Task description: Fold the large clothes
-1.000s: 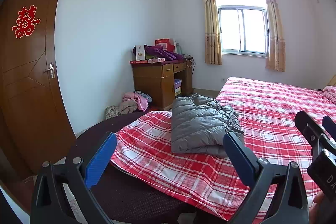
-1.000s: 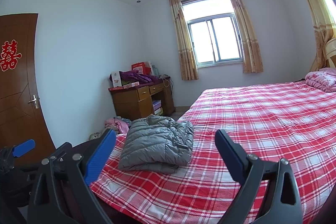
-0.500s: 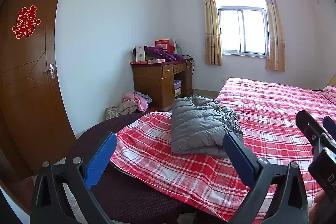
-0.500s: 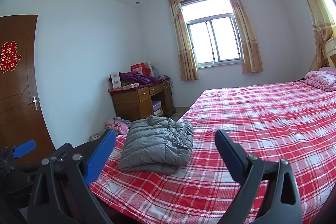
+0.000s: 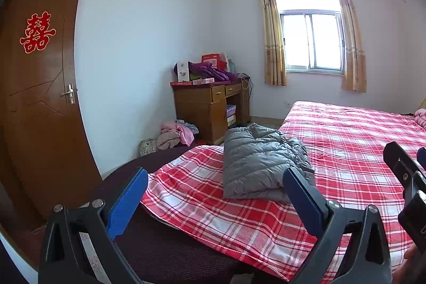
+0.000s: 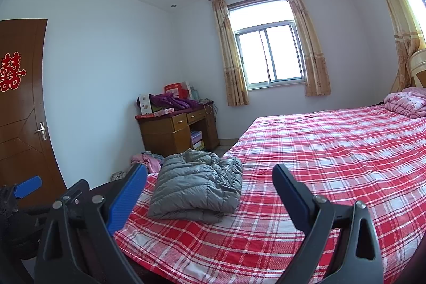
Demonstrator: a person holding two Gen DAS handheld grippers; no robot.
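Note:
A grey quilted down jacket (image 5: 262, 164) (image 6: 195, 185) lies folded into a thick rectangle near the foot corner of the bed (image 5: 354, 140) (image 6: 332, 151), on its red and white checked sheet. My left gripper (image 5: 214, 181) is open, held back from the bed edge, nothing between its blue pads. My right gripper (image 6: 210, 180) is open too, above the near edge, jacket beyond its fingers and untouched. The right gripper's body (image 5: 404, 177) shows at the right edge of the left wrist view; a blue left fingertip (image 6: 28, 185) shows at the left of the right wrist view.
A wooden desk (image 5: 213, 108) (image 6: 175, 129) piled with boxes and purple clothing stands by the far wall. Loose clothes (image 5: 175, 135) lie on the floor beside it. A brown door (image 5: 40, 97) is at left. A pink quilt (image 6: 404, 103) sits at the bed's head. A dark mattress corner (image 5: 159, 252) is uncovered.

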